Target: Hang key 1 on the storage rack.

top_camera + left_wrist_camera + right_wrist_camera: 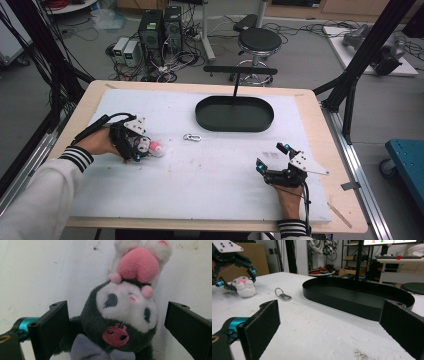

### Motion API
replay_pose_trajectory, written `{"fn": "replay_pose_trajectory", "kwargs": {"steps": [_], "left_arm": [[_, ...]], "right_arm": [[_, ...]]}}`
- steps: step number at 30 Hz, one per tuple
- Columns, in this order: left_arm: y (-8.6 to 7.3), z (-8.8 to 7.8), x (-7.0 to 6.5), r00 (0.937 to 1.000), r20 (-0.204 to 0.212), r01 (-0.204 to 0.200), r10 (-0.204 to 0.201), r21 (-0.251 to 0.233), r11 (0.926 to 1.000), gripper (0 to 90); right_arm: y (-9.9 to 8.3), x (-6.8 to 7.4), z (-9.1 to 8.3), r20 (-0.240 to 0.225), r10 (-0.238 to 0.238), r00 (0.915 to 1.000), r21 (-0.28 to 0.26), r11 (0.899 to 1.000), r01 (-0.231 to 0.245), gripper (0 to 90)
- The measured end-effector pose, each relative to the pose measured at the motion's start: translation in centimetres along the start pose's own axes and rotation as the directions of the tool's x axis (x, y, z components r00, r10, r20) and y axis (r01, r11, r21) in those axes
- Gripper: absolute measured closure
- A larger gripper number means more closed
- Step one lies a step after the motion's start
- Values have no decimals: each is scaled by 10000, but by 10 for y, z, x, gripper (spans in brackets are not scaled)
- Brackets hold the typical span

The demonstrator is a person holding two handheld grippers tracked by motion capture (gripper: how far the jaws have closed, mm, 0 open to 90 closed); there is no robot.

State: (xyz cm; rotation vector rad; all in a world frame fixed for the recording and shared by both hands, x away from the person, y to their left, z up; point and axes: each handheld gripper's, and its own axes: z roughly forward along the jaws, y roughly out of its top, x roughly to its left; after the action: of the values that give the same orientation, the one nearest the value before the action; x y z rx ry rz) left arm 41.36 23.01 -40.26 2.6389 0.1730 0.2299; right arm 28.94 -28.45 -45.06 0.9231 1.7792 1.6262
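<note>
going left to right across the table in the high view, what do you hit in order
left gripper over the plush toy → metal carabiner clip → black oval tray → right gripper
</note>
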Motion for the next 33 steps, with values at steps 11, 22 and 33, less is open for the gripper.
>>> {"fn": "replay_pose_trajectory", "kwargs": {"steps": [11,22,33], "left_arm": [[-1,5,2,10000,-56,-2,3,122,9999,133],[-1,3,3,9988,90,-492,490,215,9986,341],[-1,3,2,9997,32,-246,246,51,9997,381]], "right_arm": [[0,0,0,9,32,10000,9,10000,-32,25],[0,0,0,3,7,10000,22,10000,-7,25],[0,0,0,8,39,10000,9,10000,-39,25]]}}
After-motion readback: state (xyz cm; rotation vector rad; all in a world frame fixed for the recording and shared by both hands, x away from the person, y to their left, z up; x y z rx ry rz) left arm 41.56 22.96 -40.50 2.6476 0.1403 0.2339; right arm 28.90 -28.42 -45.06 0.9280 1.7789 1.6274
